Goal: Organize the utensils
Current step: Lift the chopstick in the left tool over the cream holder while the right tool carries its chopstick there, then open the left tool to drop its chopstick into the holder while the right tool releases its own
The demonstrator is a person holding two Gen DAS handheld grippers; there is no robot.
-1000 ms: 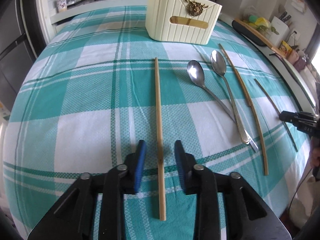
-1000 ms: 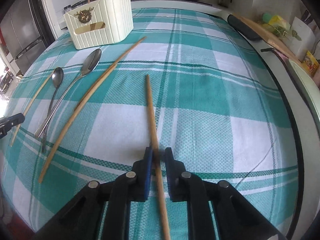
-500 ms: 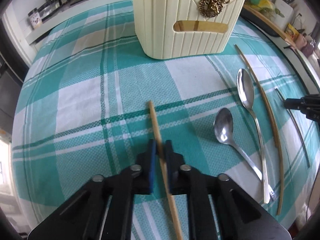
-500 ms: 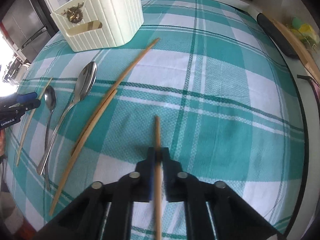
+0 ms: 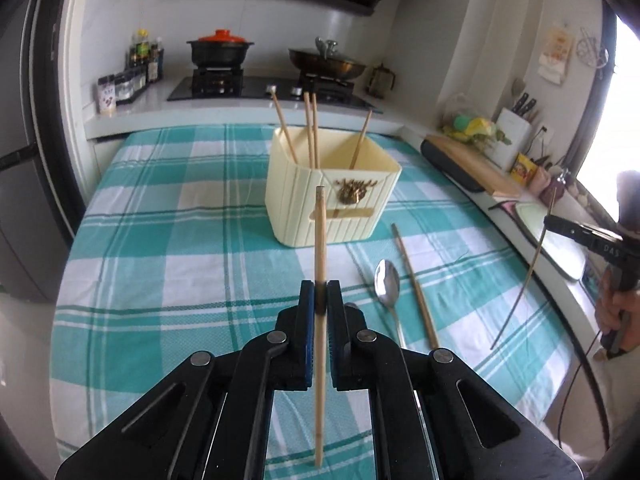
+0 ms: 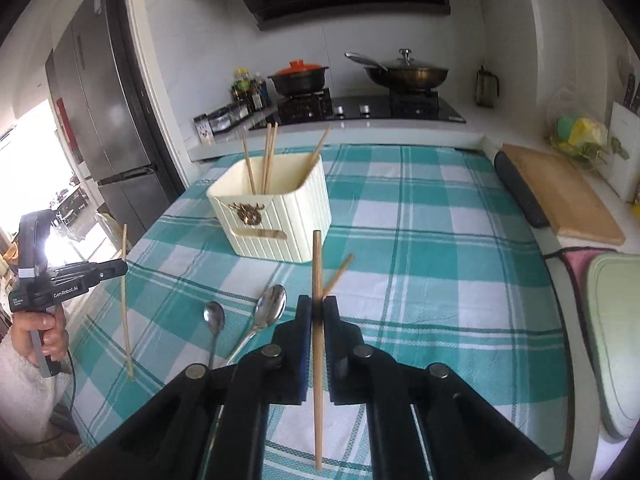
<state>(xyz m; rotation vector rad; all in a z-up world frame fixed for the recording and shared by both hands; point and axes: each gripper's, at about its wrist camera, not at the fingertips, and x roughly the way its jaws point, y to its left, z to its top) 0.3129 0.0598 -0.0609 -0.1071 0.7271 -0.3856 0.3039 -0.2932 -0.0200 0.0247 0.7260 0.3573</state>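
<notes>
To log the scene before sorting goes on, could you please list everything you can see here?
holder: one, cream, mid-table
chopsticks in holder: four, light wood, leaning
held chopsticks: two, light wood, upright above the cloth
loose chopstick: at least one, wood, flat beside the spoons
spoons: two, silver, on the cloth
tablecloth: one, teal and white check
pot: one, black with red lid, on the stove
wok: one, dark, lidded, on the stove
cutting board: one, wood, side counter
left gripper: black, blue jaws, shut on one chopstick
right gripper: same, shut on the other
</notes>
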